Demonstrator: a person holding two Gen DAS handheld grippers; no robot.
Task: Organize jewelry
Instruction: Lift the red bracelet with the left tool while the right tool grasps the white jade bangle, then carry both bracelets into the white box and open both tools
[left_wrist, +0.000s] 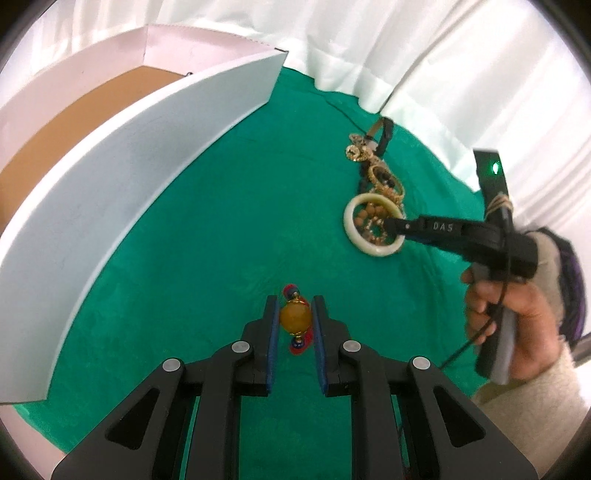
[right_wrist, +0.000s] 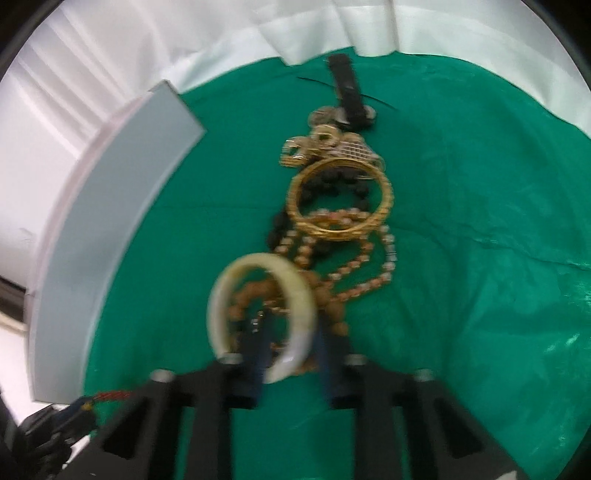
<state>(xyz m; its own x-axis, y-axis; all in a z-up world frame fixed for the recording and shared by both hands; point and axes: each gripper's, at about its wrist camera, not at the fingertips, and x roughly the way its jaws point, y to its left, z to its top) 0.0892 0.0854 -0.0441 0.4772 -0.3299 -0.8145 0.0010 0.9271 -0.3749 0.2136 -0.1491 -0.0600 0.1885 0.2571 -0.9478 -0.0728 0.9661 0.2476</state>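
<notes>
In the left wrist view my left gripper (left_wrist: 294, 312) is shut on an amber bead (left_wrist: 294, 318) of a red-corded piece, just above the green cloth (left_wrist: 229, 229). A pile of jewelry (left_wrist: 376, 173) lies at the right, with a cream bangle (left_wrist: 373, 224) at its near end. My right gripper (left_wrist: 392, 226) reaches into that bangle. In the blurred right wrist view the right gripper (right_wrist: 291, 332) straddles the near rim of the cream bangle (right_wrist: 258, 306), one finger inside the ring and one outside; a gap shows between pads and rim. A gold bangle (right_wrist: 341, 197) and bead chains (right_wrist: 347, 266) lie beyond.
A white open box (left_wrist: 122, 192) with a brown floor (left_wrist: 74, 125) stands left of the cloth; its wall shows in the right wrist view (right_wrist: 110, 236). A black strap (right_wrist: 349, 92) lies at the pile's far end. White fabric (left_wrist: 369, 44) surrounds the cloth.
</notes>
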